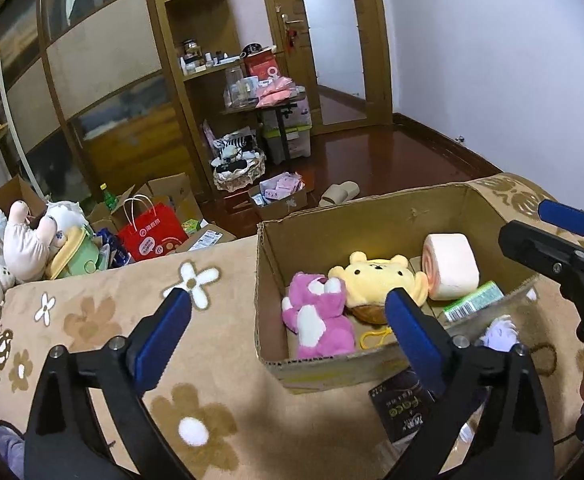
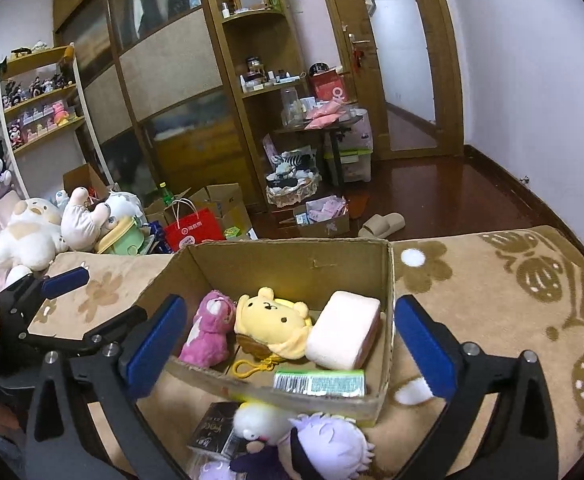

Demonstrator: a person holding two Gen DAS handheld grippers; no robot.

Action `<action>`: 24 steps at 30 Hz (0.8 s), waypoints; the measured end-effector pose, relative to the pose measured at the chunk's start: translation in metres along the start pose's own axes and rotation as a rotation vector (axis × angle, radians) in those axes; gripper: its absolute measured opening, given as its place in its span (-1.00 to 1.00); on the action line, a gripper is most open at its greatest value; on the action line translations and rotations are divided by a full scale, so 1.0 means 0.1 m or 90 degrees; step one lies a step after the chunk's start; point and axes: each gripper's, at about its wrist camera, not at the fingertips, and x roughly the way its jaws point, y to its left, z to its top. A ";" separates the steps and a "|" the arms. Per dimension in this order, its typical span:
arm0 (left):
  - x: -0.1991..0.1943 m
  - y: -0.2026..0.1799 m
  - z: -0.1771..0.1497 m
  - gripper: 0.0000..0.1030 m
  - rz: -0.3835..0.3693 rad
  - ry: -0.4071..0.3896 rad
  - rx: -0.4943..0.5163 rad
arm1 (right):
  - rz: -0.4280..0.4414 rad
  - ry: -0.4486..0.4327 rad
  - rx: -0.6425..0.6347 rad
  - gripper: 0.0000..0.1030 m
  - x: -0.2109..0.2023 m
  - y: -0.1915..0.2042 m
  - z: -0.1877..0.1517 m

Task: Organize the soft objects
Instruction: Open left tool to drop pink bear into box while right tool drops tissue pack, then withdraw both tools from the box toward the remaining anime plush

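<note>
We hold both grippers, left (image 1: pixel 288 312) and right (image 2: pixel 290 330), with jaws spread and gripping nothing, over the box (image 2: pixel 292 264) so we can reach in. Already inside: pink bear (image 2: pixel 208 330), yellow bear (image 2: pixel 274 320), pink roll (image 2: pixel 344 334). The purple plush (image 2: pixel 328 442) sits outside the rim at 6 o'clock, likely the next pick.

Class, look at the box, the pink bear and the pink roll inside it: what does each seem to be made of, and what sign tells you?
Box: brown cardboard, matte, with ragged, creased edges.
Pink bear: plush fabric, fuzzy pile, soft rounded limbs.
Pink roll: probably soft foam or fine plush; smooth, matte, with rounded corners.
</note>
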 end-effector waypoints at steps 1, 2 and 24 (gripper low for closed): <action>-0.03 -0.01 -0.01 0.92 0.003 -0.002 0.002 | -0.002 -0.001 -0.002 1.00 -0.03 0.01 0.00; -0.05 -0.02 -0.03 0.92 0.006 -0.002 0.004 | -0.006 -0.003 -0.005 1.00 -0.06 0.02 -0.01; -0.60 -0.04 -0.39 0.92 -0.036 0.076 -0.053 | -0.039 0.007 0.027 1.00 -0.71 -0.12 -0.25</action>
